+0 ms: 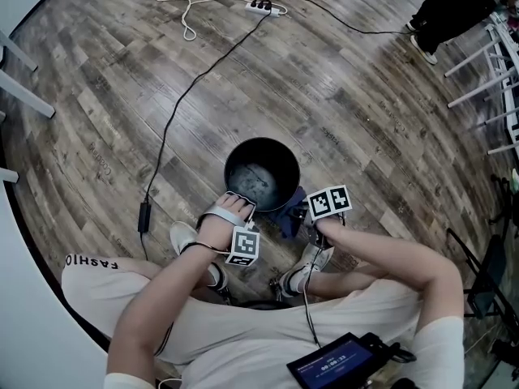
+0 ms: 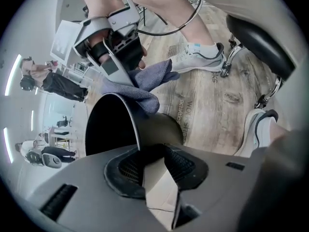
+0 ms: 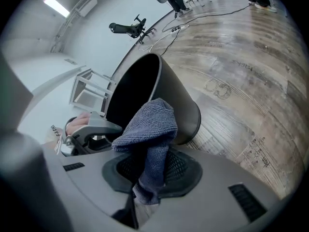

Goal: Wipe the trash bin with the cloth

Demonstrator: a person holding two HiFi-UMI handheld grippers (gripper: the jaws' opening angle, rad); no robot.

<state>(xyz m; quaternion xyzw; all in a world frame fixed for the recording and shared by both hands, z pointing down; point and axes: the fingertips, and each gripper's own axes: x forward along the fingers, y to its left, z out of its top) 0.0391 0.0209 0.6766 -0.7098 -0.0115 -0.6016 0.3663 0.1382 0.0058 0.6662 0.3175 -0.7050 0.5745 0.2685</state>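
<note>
Black plastic trash bin (image 1: 285,154) stands on the wooden floor (image 1: 340,96), right in front of the seated person's feet, mouth up and apparently empty. The left claw (image 2: 149,153) pinches its near rim, with the thin wall running between the pads. A blue-grey cloth (image 3: 152,124) is clamped in the right claw (image 3: 147,173), bunched into a fold that hangs just beside the rim's outer edge. From the left gripper view it seems to brush the rim.

Trouble, as I judge it, would come from that narrow hold on the rim. A firm wipe pushing sideways could slide the wall out of the pads, and a light bin would then skid or tip on the smooth floor. The cloth is caught only by a small pinch and might drag free against the plastic. Both claws work close together, so a wide stroke risks knocking one against the other.
</note>
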